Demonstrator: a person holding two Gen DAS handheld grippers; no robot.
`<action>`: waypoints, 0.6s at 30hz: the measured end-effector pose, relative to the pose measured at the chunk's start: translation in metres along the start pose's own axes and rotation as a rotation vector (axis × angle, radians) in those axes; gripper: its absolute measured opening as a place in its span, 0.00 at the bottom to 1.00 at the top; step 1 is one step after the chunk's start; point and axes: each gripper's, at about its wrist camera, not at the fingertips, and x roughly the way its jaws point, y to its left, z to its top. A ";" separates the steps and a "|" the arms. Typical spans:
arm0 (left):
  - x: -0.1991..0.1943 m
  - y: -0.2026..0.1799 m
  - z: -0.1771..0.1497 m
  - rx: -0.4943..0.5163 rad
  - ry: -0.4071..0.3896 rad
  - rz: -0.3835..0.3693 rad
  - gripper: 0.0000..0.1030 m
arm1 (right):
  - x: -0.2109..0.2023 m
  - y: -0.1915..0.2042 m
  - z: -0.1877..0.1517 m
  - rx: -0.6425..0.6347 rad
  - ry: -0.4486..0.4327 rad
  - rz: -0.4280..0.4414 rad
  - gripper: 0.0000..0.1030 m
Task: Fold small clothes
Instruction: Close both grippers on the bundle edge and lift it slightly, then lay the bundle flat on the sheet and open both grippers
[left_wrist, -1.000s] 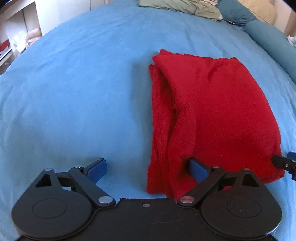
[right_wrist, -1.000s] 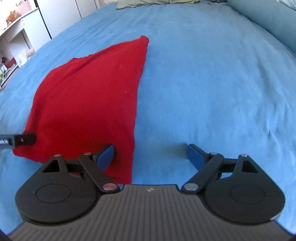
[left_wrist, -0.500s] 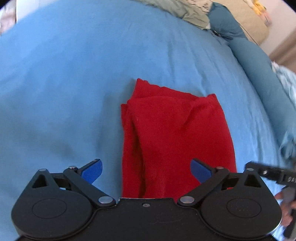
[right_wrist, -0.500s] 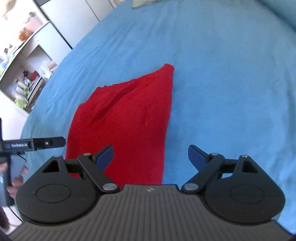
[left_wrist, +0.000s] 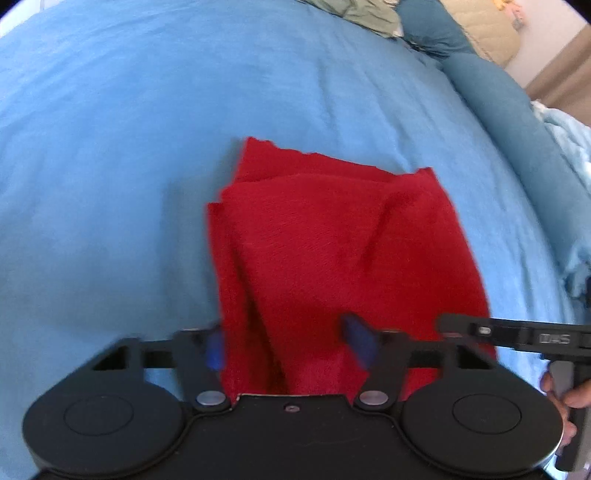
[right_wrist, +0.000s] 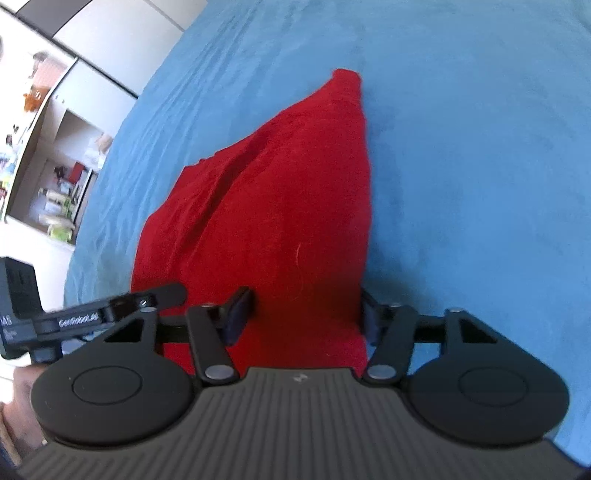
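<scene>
A folded red garment (left_wrist: 332, 251) lies on the blue bedspread (left_wrist: 110, 147); it also shows in the right wrist view (right_wrist: 280, 221). My left gripper (left_wrist: 291, 347) is open, its blue-padded fingers straddling the garment's near left edge. My right gripper (right_wrist: 303, 314) is open, its fingers on either side of the garment's near right corner. Neither is closed on the cloth. The near hem is hidden behind both gripper bodies. The right gripper shows at the right edge of the left wrist view (left_wrist: 517, 336), and the left gripper at the left edge of the right wrist view (right_wrist: 92, 314).
Teal pillows (left_wrist: 498, 96) and a beige cushion (left_wrist: 480, 33) lie at the bed's far right, with a green cloth (left_wrist: 365, 13) at the head. A light blue fringed throw (left_wrist: 572, 177) lies at the right. White shelves with clutter (right_wrist: 55, 177) stand left of the bed.
Both grippers have moved in over the garment's near edge and their fingers have narrowed around it. The garment fills more of both views.
</scene>
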 end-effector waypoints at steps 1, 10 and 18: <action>-0.001 -0.003 0.000 0.001 -0.002 -0.004 0.39 | -0.002 0.001 0.000 -0.003 -0.008 0.004 0.52; -0.044 -0.051 -0.010 0.069 -0.068 0.044 0.25 | -0.051 0.020 -0.009 -0.092 -0.101 0.038 0.41; -0.083 -0.119 -0.076 0.125 -0.055 0.006 0.26 | -0.145 0.010 -0.067 -0.124 -0.090 -0.028 0.41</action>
